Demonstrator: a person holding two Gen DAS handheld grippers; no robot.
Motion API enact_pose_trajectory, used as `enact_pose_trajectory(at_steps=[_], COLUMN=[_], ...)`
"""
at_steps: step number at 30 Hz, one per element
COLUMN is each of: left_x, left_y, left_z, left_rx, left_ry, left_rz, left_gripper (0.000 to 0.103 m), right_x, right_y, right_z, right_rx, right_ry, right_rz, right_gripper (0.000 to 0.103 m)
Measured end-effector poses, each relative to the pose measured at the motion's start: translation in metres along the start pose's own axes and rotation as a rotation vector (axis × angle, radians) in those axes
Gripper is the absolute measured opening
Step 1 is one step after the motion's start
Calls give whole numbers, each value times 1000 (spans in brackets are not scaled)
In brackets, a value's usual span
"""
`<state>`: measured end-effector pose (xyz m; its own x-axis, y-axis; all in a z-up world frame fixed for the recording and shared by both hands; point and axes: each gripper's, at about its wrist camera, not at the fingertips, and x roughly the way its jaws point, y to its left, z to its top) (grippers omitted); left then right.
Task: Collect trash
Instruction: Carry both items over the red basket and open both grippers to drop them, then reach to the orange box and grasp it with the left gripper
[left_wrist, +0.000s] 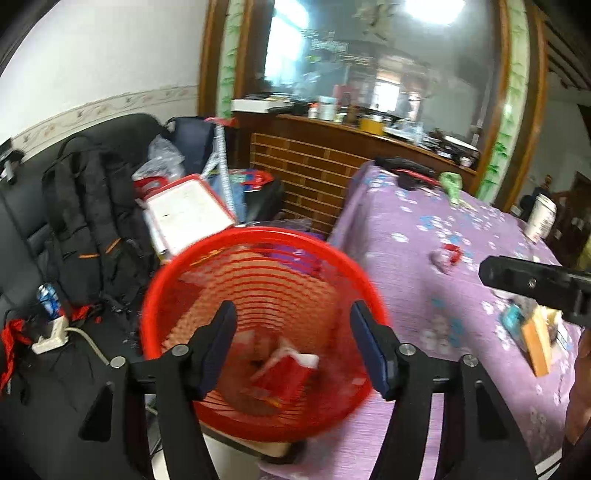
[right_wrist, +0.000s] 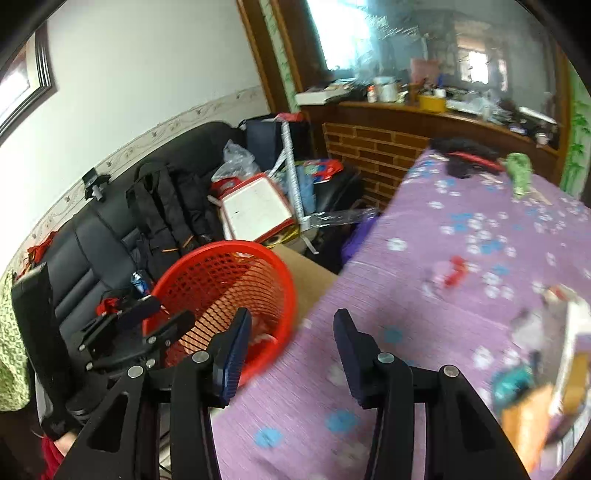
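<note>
A red plastic mesh basket (left_wrist: 177, 295) stands beside the purple flowered tablecloth (left_wrist: 424, 295). My left gripper (left_wrist: 294, 308) hangs open over the basket's mouth, with nothing between its pads. Below it, inside the basket, lie a red packet (left_wrist: 284, 373) and white paper, blurred. My right gripper (right_wrist: 292, 314) is open and empty over the table's near edge, just right of the basket (right_wrist: 207, 269). Scraps lie on the cloth: a small red piece (right_wrist: 456, 275), a green crumpled piece (right_wrist: 519, 173), and a mixed pile (right_wrist: 535, 369) at the right.
A black sofa (left_wrist: 22, 236) on the left carries a black backpack (left_wrist: 92, 221), a white board with a red frame (left_wrist: 188, 210), bags and a power strip (left_wrist: 50, 338). The basket rests on a tan box (right_wrist: 306, 280). A paper cup (left_wrist: 541, 218) stands on the table's far side.
</note>
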<state>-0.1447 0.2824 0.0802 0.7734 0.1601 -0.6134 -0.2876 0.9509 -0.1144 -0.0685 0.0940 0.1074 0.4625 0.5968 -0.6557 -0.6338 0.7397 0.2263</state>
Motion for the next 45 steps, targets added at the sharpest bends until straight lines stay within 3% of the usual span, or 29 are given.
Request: enact_pose_trajectory(at_steps=[9,16,23,26,28,33,40,45], left_x=[5,9,12,13,14,20,54,62], left_y=[-89,-147,-198,-219,-230,-260,-289,-306], left_z=[-22,-38,-54,-57,-58,-56,-53,-52], left_rx=[126,216,289,306,299,280,169,155], left_ry=[45,90,152,183,205,252,370,388], left_rz=[-126,-190,-253,-289,-307,-355,-389,-395], left_gripper=[66,66,66,69,74,75,75,75], right_x=[-73,-111,-141,-149,-154,-161,-173,-179], right_y=[-65,-141,-191,-206,-212,-224,-243,-255], right_z=[-54,-91,-109,-115,-120,-129,-144,-150], right_rx=[104,290,408,460,479,506,553,581], right_ry=[-68,-68,-112,-124,-130,-140,-159,-167], right_rz=[-99,-198,-296,-300,-302,-308,-310,-312], right_gripper=[50,50,50,50,52,54,54,55])
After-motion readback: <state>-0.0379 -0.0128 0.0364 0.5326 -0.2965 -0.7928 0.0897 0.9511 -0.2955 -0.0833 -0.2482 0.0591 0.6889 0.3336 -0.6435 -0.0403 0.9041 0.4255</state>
